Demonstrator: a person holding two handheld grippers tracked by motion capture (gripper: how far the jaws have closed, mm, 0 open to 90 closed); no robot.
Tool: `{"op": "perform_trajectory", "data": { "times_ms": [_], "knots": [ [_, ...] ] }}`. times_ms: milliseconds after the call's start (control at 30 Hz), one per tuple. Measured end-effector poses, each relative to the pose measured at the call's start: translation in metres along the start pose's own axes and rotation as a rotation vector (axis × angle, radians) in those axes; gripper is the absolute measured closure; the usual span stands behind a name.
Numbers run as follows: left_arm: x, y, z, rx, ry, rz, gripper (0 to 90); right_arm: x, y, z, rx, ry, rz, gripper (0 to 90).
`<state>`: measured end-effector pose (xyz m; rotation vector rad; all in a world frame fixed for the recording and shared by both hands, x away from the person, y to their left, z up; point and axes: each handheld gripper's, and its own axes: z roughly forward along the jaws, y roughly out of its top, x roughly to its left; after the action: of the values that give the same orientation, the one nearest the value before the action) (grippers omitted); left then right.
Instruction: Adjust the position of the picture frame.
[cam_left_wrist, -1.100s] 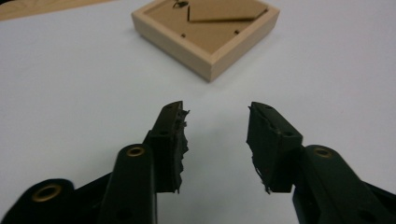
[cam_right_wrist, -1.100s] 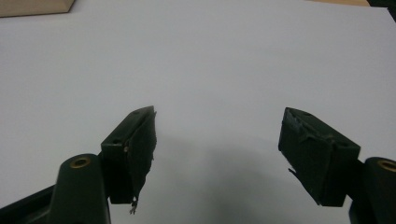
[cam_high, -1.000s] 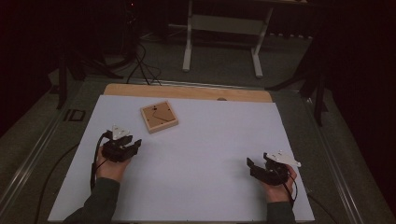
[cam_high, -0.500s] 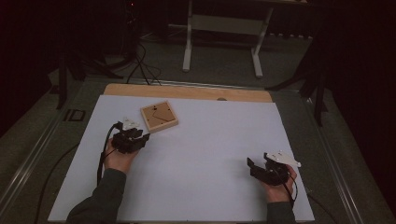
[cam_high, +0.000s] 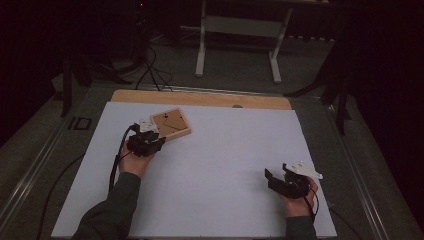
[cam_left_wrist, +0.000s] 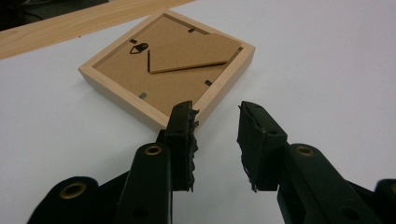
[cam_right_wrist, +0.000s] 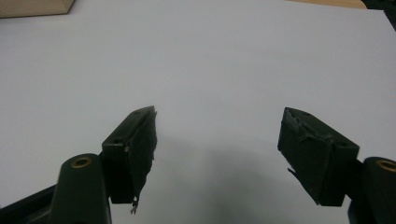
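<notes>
Since the earlier frames the left gripper (cam_high: 150, 138) has travelled away from the person to the near corner of the picture frame (cam_high: 171, 124), which lies face-down far left on the white table (cam_high: 225, 165); its jaws have just been closing, nothing pinched yet, so a grasp looks imminent; the right gripper (cam_high: 280, 181) rests wide open, near right.

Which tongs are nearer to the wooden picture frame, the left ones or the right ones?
The left. The left tongs sit right at the near corner of the wooden picture frame, open, nothing between them. The right tongs rest far away, near the table's front right.
</notes>
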<state>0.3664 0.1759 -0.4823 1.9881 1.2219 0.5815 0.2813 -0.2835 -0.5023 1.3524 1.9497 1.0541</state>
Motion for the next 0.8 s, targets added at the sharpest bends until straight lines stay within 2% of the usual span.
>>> {"op": "perform_trajectory", "data": {
  "times_ms": [167,367,433,567,800],
  "knots": [
    [0.005,0.001,0.009,0.008,0.007,-0.013,66.2,0.0,0.0,0.001,0.002,0.003,-0.002,27.5],
    [0.009,0.003,0.019,0.005,-0.005,-0.013,66.1,0.0,0.0,0.001,0.001,0.005,-0.004,27.5],
    [0.012,0.006,0.021,-0.011,-0.017,-0.034,66.2,0.0,0.0,0.001,0.002,0.005,-0.005,27.5],
    [0.016,0.008,0.024,-0.013,-0.016,-0.045,66.3,0.001,0.0,0.001,0.003,0.005,-0.007,27.5],
    [0.013,0.009,0.033,0.008,-0.018,-0.025,66.9,0.001,0.0,0.001,0.003,0.006,-0.009,27.5]
  ]
}}
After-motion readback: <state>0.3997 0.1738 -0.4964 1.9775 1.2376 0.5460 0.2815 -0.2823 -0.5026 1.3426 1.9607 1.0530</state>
